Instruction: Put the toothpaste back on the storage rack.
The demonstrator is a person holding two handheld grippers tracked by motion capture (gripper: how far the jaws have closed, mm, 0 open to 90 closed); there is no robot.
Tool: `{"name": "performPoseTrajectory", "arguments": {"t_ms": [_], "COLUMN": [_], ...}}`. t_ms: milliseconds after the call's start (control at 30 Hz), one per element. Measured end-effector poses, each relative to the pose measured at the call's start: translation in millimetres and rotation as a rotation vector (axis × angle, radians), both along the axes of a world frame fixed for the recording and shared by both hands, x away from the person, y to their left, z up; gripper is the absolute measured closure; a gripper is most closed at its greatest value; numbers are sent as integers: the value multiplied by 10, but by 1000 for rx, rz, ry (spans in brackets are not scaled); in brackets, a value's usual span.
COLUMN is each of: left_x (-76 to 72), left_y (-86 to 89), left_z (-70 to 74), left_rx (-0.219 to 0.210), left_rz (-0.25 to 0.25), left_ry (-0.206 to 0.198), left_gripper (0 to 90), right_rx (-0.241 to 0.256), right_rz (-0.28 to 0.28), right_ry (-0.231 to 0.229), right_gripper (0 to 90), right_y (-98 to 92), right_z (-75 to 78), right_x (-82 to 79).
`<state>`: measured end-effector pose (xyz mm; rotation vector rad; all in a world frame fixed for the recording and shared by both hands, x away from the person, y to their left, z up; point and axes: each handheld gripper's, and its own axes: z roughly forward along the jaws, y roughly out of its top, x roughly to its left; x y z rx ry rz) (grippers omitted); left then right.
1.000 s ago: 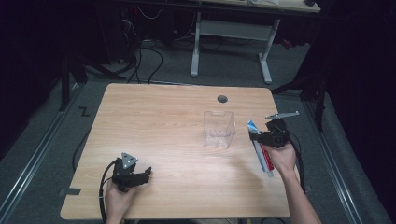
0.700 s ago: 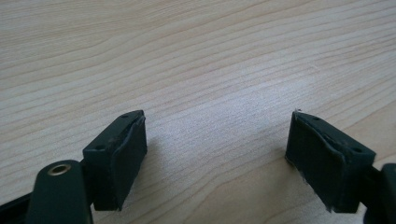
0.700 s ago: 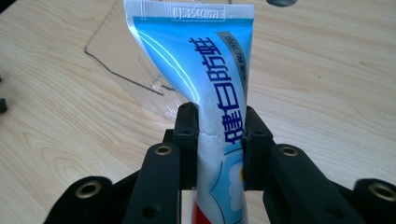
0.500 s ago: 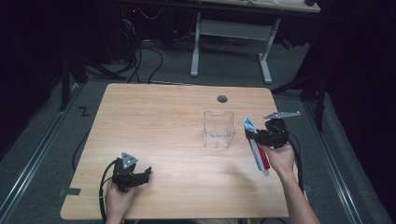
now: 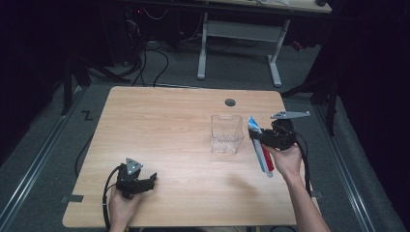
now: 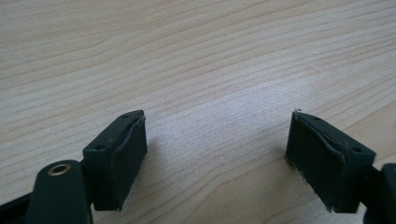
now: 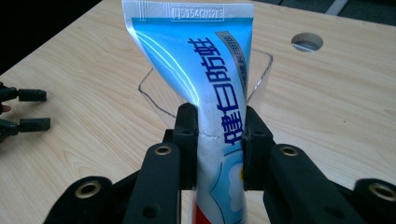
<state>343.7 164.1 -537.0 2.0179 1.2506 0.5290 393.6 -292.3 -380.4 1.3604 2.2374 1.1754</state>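
Right claw (image 7: 219,135) clenched on the toothpaste tube (image 7: 210,79) at mid-length; tube held off the wooden surface (image 5: 164,125), crimped end tilted toward the clear plastic container (image 5: 226,133), just beside its right wall. Left claw (image 6: 219,158) released, jaws wide apart, nothing between them, low over the surface at the near-left corner, well apart from the container

One toothpaste tube (image 5: 261,150), one clear plastic cup (image 5: 226,134), one table (image 5: 164,125), two grippers.
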Motion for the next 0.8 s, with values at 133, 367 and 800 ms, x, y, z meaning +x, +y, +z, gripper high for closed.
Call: {"name": "performPoseTrajectory", "arguments": {"t_ms": [133, 367, 800], "left_x": [0, 0, 0], "left_y": [0, 0, 1], "left_z": [0, 0, 0], "left_rx": [1, 0, 1], "left_rz": [0, 0, -1], "left_ry": [0, 0, 0], "left_gripper": [207, 206, 207], "right_rx": [12, 29, 32], "right_rz": [7, 29, 40], "right_ry": [-15, -55, -101], "right_gripper": [728, 727, 727], "right_y": [30, 160, 346], "right_z": [49, 148, 237], "right_x": [14, 45, 144]}}
